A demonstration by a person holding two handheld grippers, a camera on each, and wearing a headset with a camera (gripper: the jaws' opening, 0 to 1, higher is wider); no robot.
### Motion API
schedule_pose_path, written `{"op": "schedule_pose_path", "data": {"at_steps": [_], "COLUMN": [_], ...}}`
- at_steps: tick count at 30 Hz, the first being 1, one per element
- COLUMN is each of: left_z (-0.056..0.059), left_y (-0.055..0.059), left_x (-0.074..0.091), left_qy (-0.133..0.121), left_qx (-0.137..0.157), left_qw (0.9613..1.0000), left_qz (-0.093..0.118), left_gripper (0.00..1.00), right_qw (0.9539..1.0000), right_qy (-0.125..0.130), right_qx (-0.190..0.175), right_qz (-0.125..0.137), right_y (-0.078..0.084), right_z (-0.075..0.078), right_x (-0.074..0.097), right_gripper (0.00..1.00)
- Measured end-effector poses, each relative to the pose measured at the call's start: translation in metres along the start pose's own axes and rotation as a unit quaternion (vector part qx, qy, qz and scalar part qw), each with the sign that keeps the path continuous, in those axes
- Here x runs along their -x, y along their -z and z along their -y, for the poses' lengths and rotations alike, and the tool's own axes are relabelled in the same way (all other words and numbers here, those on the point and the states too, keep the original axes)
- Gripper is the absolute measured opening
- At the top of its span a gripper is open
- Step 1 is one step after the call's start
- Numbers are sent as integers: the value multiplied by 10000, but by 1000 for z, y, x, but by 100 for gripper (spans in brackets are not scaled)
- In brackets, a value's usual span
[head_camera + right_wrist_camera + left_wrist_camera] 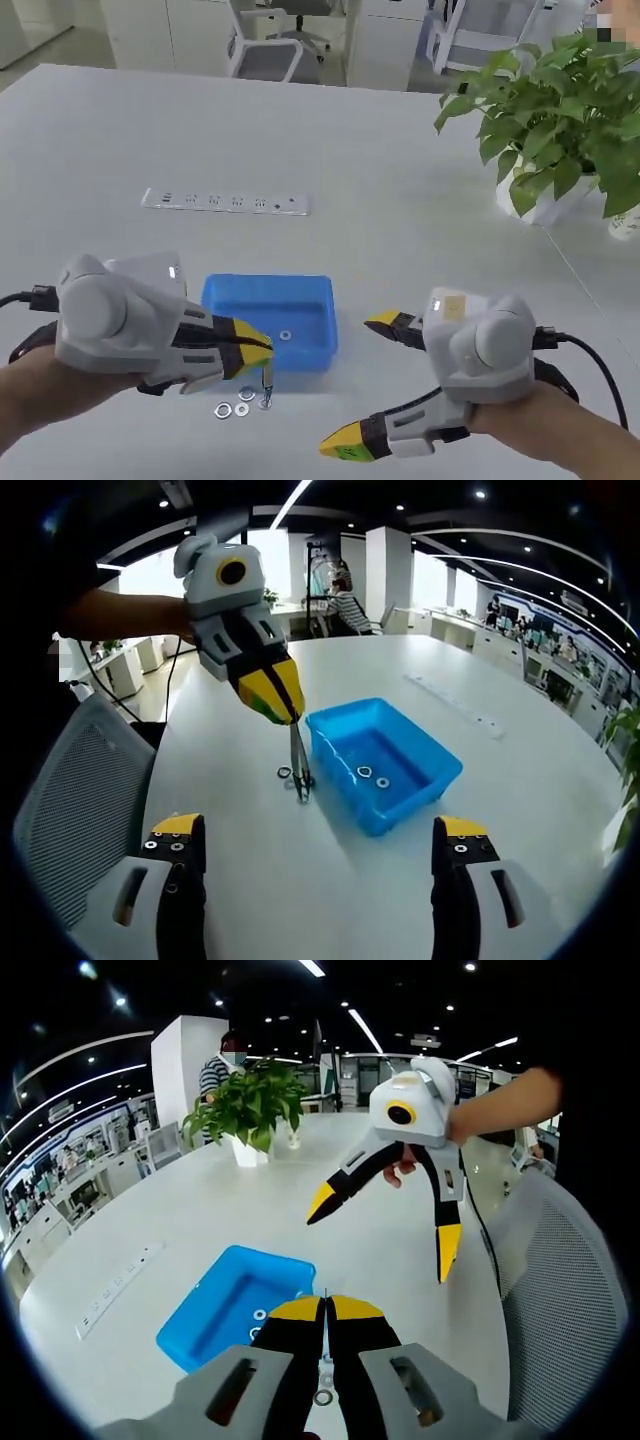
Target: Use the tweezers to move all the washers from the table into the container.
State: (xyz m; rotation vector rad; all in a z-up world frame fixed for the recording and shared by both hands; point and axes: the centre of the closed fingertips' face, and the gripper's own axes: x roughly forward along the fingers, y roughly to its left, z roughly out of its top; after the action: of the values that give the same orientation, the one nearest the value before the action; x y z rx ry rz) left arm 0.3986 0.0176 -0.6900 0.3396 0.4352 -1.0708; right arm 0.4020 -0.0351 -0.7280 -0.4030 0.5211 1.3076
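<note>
Hand-held grippers: two, left hand-held gripper and right hand-held gripper. Slim metal tweezers: one pair. Blue rectangular plastic container: one. Small round metal washers inside container: two. Loose washers on pale grey worktop: at least three, exact count unclear. White power strip: one. Green potted plant: one.

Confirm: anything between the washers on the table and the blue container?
Nothing visible. The washers lie on bare table just outside the container's near wall. The tweezers, held in the shut left gripper, point down at them. The open right gripper sits off to the side, apart from that path.
</note>
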Motion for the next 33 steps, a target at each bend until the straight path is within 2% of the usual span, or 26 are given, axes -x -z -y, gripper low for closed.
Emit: {"op": "schedule_pose_path", "data": {"at_steps": [12,15,26,30,33], "left_z": [0,1,0,2,2], "left_y": [-2,0,-1,4,2], "left_x": [1,1,3,1,1], "left_qy": [13,11,24,58,43], "left_qx": [62,45,102,98,109], "left_qw": [10000,10000,9999,9999,9999], "left_qz": [61,12,42,-26,16], "left_gripper": [5,5,5,5,5], "right_qw": [10000,10000,9999,9998,9998], "right_qy": [-38,-46,-118,-143,-170], "right_qx": [2,10,50,66,83], "right_qz": [-43,-52,-68,-83,-90], "right_y": [1,1,0,0,0], "right_z": [-1,-2,-6,-6,-8], "right_x": [-4,-4,-8,-10,-11], "right_gripper": [94,93,93,92,92]}}
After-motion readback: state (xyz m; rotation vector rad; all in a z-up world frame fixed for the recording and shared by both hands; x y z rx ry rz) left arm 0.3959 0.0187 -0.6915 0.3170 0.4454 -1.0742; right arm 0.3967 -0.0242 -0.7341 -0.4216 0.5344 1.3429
